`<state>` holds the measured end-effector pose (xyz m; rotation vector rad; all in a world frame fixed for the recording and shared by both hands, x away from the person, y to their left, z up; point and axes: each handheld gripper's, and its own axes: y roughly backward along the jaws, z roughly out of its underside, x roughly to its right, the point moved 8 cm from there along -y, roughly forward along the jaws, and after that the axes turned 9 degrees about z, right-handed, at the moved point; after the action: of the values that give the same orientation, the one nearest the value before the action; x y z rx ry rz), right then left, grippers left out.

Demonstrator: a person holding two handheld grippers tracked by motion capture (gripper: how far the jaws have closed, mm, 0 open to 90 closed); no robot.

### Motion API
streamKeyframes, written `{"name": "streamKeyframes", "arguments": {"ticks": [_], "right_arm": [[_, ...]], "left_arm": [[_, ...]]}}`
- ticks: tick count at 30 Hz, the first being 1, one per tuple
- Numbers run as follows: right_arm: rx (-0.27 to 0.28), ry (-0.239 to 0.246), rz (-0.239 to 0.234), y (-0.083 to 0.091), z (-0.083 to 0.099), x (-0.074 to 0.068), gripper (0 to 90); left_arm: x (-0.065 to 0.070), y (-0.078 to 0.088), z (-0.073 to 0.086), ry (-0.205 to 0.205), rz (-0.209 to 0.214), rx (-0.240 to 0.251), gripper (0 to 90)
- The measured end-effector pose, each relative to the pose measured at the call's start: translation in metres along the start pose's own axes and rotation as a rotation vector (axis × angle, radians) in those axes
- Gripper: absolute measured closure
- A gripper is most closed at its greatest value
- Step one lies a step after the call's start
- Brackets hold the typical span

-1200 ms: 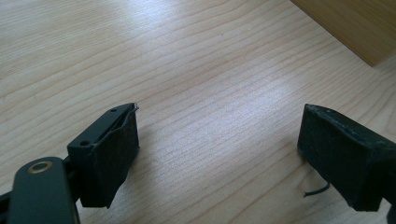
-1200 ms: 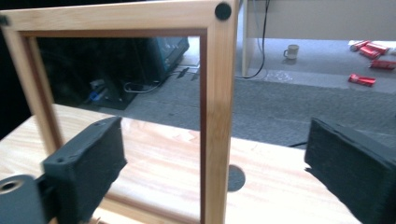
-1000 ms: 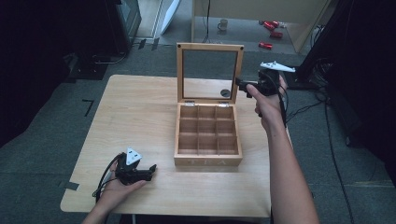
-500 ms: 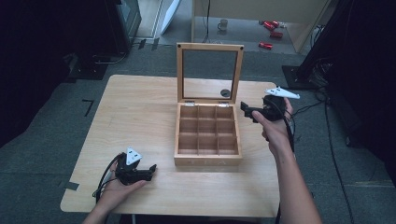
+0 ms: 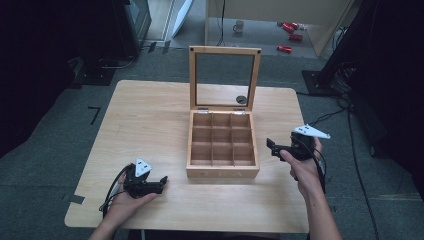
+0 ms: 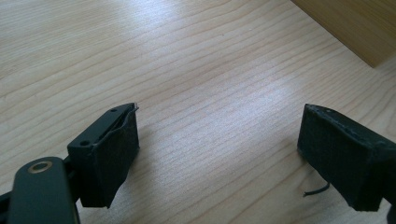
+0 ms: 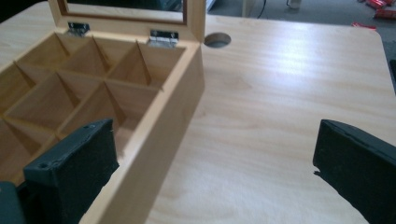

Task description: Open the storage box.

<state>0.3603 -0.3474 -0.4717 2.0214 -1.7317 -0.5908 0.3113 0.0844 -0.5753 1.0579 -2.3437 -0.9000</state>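
Observation:
A wooden box point(image 5: 222, 172) with several empty compartments stands mid-table, its glass-paned lid point(image 5: 225, 51) upright and open. My right gripper point(image 5: 271, 146) is held just off the box's right side, jaws open and pointing at the box with nothing between them. In the right gripper view the box wall point(image 7: 163, 126) runs between the open jaws of the right gripper point(image 7: 217, 140). My left gripper point(image 5: 161, 182) rests on the table at the front left, open and empty. In the left gripper view the left gripper point(image 6: 219, 128) faces bare wood, with the box corner point(image 6: 359, 28) at top right.
The wooden table point(image 5: 150, 115) has a round cable hole point(image 5: 241, 99) behind the box lid, also the hole point(image 7: 217, 39) in the right gripper view. Red cans point(image 5: 290, 37) and a mug point(image 5: 239, 26) lie on the floor beyond. A cable point(image 5: 115, 187) trails from the left gripper.
My right gripper has come down and toward the front, from beside the raised lid to beside the box's right wall. The left gripper has not moved.

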Motion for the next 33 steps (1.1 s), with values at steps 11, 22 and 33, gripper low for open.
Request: {"name": "streamKeyframes", "arguments": {"ticks": [11, 22, 33], "right_arm": [[-0.038, -0.016, 0.009, 0.018, 0.053, 0.017, 0.0], [-0.134, -0.08, 0.058, 0.027, 0.126, 0.041, 0.0], [-0.189, 0.039, 0.168, 0.033, 0.154, 0.041, 0.0]], "left_arm": [[0.0, 0.0, 0.0, 0.001, -0.002, -0.001, 12.9], [0.0, 0.0, 0.0, 0.001, -0.002, -0.001, 12.9], [0.0, 0.0, 0.0, 0.0, -0.002, -0.001, 12.9]]}}
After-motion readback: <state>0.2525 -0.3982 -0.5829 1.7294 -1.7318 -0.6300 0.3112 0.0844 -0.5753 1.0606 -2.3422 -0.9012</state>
